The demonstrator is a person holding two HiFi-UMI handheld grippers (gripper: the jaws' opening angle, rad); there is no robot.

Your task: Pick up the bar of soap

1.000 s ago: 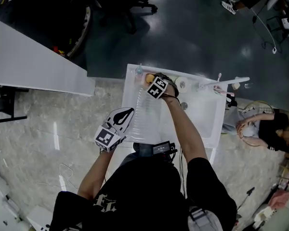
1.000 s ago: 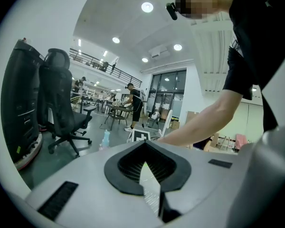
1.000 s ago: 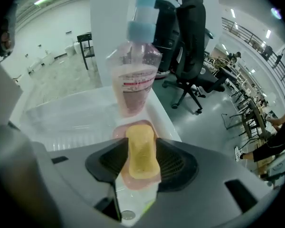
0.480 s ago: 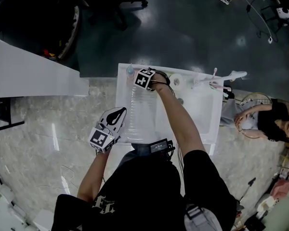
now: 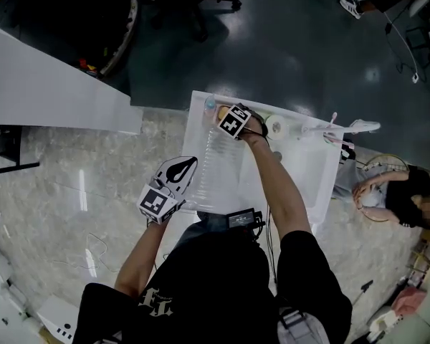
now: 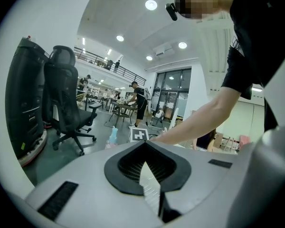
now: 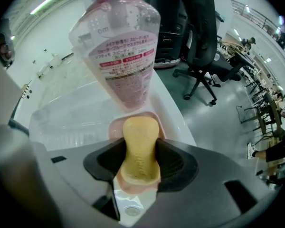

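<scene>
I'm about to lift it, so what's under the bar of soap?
A pink soap dish; its rim shows around the bar of soap. The middle of the dish cannot be seen, because the bar covers it.

Head view: dark floor (image 5: 294,41) at 12 o'clock, pale marbled floor (image 5: 50,192) at 9, white counter (image 5: 43,84) at 10. Left gripper view: chair (image 6: 69,103) at 9, lights (image 6: 151,4) at 12.

Pink bottle (image 7: 125,46) reads "om", the rest illegible
</scene>
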